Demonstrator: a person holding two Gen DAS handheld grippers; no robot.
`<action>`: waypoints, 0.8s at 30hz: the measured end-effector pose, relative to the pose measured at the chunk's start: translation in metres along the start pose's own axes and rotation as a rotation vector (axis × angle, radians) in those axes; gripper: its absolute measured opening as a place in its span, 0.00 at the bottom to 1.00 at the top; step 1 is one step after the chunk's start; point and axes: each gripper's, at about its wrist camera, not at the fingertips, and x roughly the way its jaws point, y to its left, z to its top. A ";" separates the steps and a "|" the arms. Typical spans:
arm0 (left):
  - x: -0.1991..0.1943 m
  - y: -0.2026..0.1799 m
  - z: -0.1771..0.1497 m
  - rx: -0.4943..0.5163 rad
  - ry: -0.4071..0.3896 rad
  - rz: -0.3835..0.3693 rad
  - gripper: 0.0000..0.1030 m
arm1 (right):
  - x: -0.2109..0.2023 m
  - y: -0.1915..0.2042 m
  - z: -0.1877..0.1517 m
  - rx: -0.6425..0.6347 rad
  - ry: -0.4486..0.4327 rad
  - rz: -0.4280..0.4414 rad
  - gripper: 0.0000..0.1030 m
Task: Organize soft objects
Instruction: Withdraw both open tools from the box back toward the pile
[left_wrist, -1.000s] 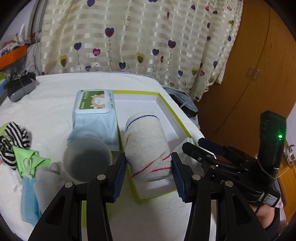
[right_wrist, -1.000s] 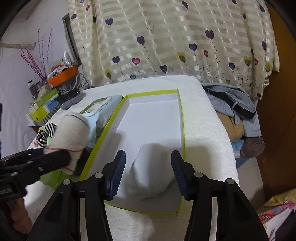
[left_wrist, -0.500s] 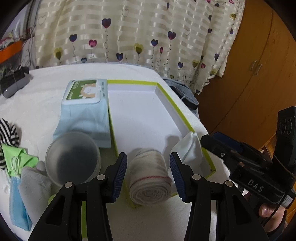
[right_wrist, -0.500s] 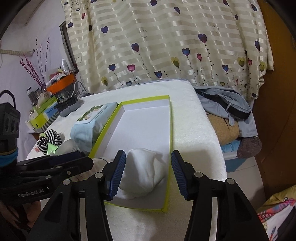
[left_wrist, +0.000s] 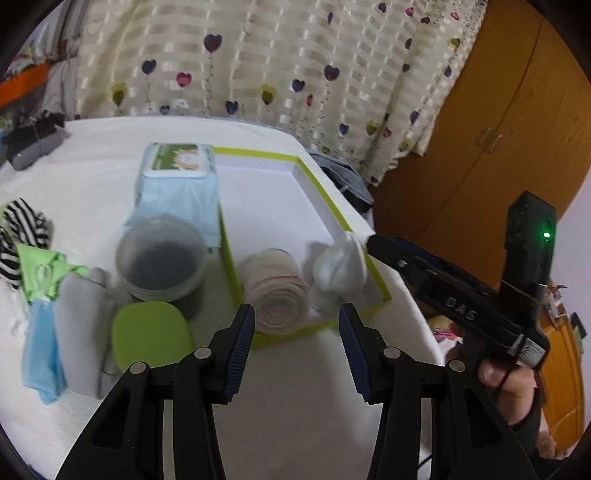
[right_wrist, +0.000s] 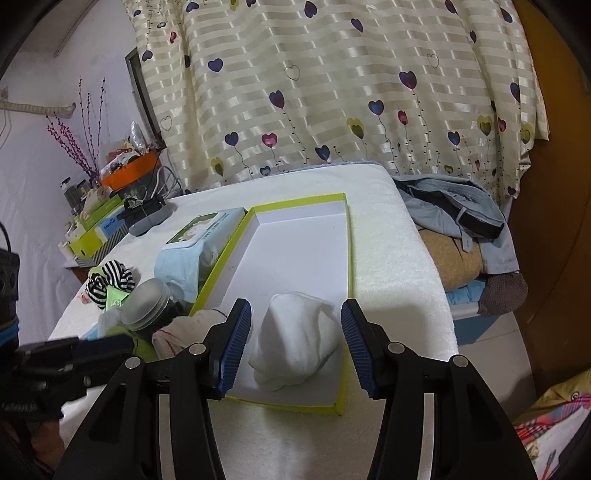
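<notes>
Now that I have let go of the bandage roll (left_wrist: 277, 291), it lies on its side in the near end of the green-edged box (left_wrist: 321, 182), touching the white sock ball (left_wrist: 340, 264) beside it. A second ago it was up between my left fingers, so this means two soft things are put away.

My left claw (left_wrist: 296, 345) is open and holds nothing. It has pulled back and now hangs low over the white table (left_wrist: 295, 406), just in front of the box, pointing at the roll.

My right claw (right_wrist: 296, 345) is open too. The sock ball (right_wrist: 295, 347) shows between its fingers, but they are not touching it. This claw sits just past the near edge of the box, tipped down a little.

More soft things wait to the left of the box: a striped sock (left_wrist: 20, 236), a green cloth (left_wrist: 44, 266), a blue mask (left_wrist: 40, 354) and a pack of wipes (left_wrist: 177, 184). A clear tub (left_wrist: 162, 254) and its green lid (left_wrist: 151, 334) sit there too. I think I should pick one of the soft ones next.
</notes>
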 end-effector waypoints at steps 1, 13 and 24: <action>0.004 -0.001 0.001 -0.004 0.012 -0.013 0.45 | 0.000 -0.001 -0.001 0.002 0.001 -0.003 0.51; 0.045 -0.007 0.019 -0.008 0.054 -0.044 0.45 | -0.007 -0.010 0.003 0.021 -0.010 -0.033 0.51; -0.008 -0.014 0.008 0.042 -0.056 -0.026 0.45 | -0.023 0.008 -0.005 0.011 -0.019 -0.029 0.51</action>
